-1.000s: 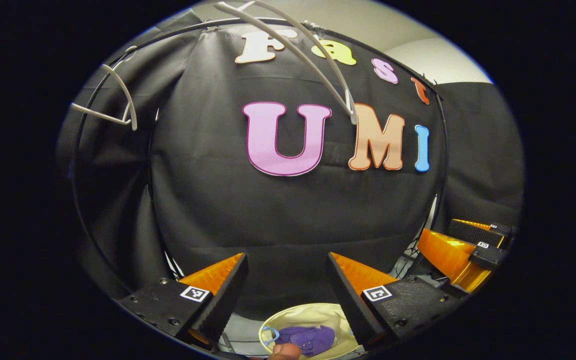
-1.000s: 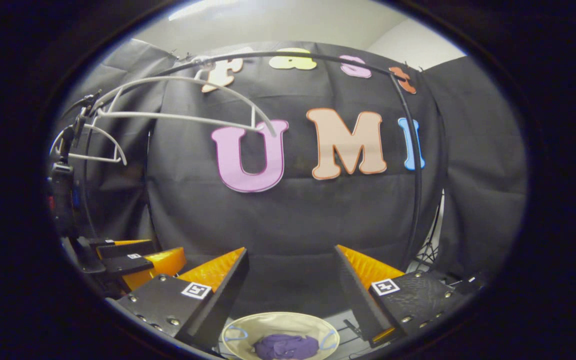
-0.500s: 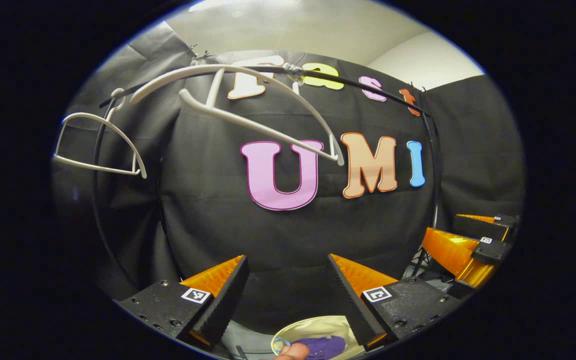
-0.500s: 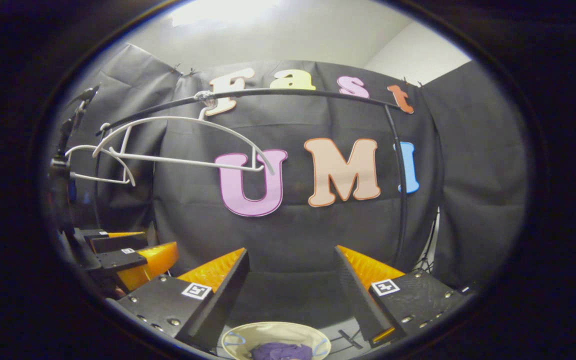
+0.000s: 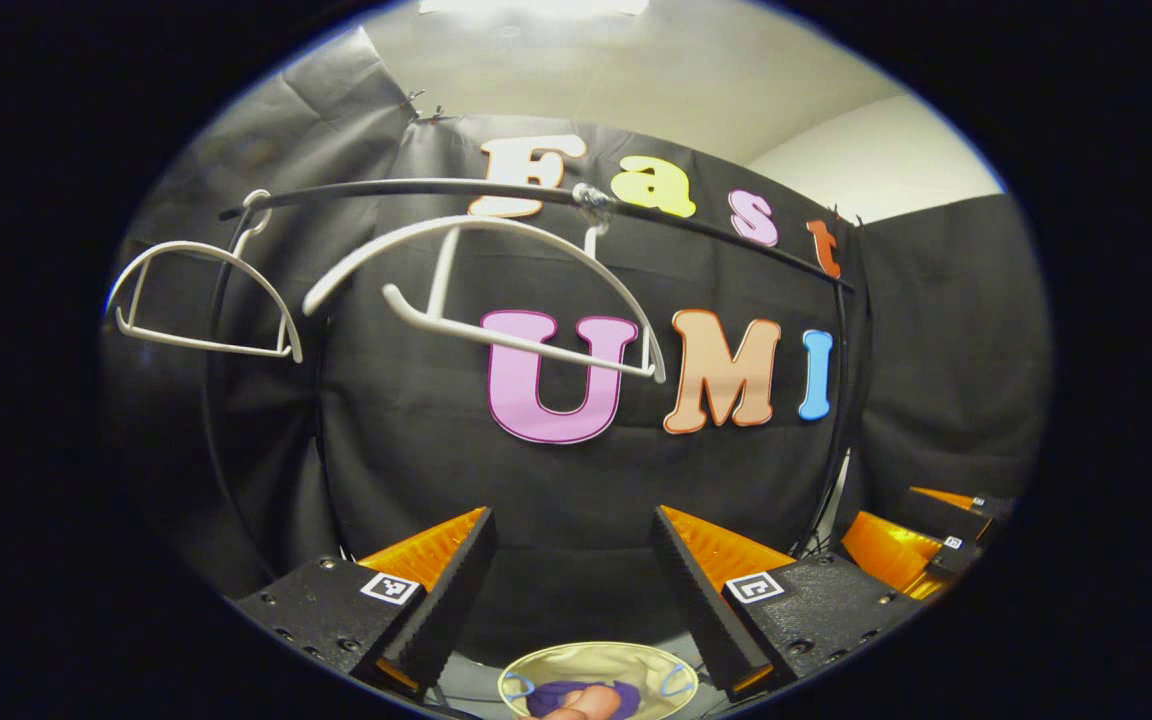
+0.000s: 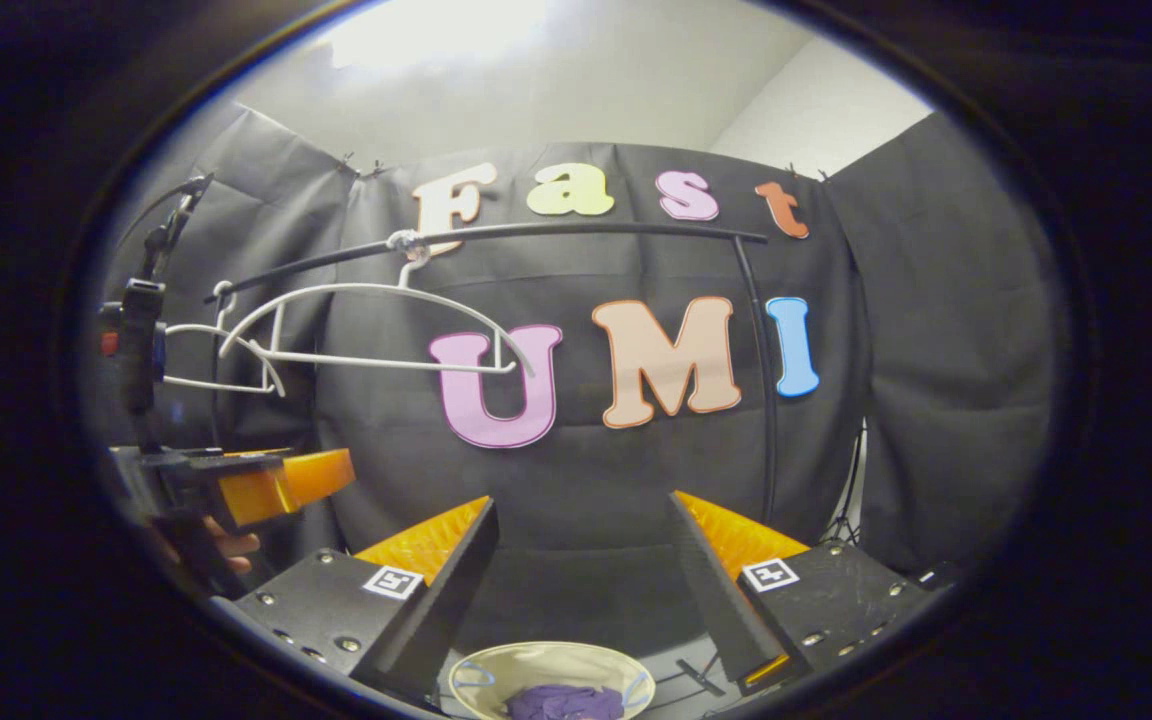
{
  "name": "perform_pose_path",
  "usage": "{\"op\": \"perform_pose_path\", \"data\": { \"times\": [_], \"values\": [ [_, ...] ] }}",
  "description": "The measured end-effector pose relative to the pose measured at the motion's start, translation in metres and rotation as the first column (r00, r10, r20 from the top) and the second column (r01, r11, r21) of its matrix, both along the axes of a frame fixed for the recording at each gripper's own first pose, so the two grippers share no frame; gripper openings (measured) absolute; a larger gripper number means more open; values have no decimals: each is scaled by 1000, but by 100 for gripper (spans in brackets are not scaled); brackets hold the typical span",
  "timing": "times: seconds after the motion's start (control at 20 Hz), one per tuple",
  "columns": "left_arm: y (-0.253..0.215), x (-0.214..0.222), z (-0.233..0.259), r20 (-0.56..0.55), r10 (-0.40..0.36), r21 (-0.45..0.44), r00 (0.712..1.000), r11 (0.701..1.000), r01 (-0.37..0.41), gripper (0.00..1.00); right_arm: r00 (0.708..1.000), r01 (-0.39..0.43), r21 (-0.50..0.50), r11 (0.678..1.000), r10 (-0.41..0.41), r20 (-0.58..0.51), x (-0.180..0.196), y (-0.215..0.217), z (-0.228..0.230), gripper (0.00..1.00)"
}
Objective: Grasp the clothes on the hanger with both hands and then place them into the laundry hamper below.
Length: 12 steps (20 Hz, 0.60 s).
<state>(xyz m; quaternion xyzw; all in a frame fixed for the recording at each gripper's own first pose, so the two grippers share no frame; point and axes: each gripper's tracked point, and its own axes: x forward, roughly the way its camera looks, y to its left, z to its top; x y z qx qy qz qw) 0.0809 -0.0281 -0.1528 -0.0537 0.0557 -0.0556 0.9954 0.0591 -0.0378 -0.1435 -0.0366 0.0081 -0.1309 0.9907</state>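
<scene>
Lying in the hamper (image 6: 496, 668), purple clothes (image 6: 564, 702) sit below both grippers' wide-spread, empty fingers (image 5: 441, 600).

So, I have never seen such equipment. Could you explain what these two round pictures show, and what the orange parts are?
A person holds one hand tool in each hand. Each tool has two orange jaws and a camera looking forward along them. In the left gripper view, the left gripper stands open with nothing held; the right gripper appears at the side. In the right gripper view, the right gripper is also open and the left gripper shows at the side. Two bare white hangers hang on a black rail. Below, the purple clothes already lie in the cream hamper.
</scene>
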Motion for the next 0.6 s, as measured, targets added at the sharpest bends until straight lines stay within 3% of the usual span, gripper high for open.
{"op": "perform_pose_path", "data": {
  "times": [0.05, 0.1, 0.25, 0.3, 0.35, 0.6],
  "values": [
    [4, 0, 4, 7, 14, 6, 1000, 1000, -14, 93, 1000, -2, -7, 1000, 2, -3, -4, -2, 4, 96],
    [7, -2, 7, 10, 26, 12, 1000, 1000, -26, 92, 1000, -1, -11, 1000, 1, 0, -7, -5, 5, 100],
    [7, -7, 13, -1, 30, -11, 1000, 999, -30, 92, 1000, -25, 8, 1000, 25, 6, -13, -3, 10, 96],
    [9, -8, 16, 2, 39, -3, 999, 999, -39, 99, 1000, -30, 13, 999, 30, 9, -14, -4, 11, 96],
    [13, -8, 17, 5, 49, 8, 999, 999, -49, 92, 1000, -30, 18, 999, 30, 9, -15, -6, 10, 96],
    [0, -17, 10, -11, 31, -5, 999, 1000, -31, 92, 995, -94, 53, 994, 93, 36, -24, 5, 11, 100]
  ]
}}
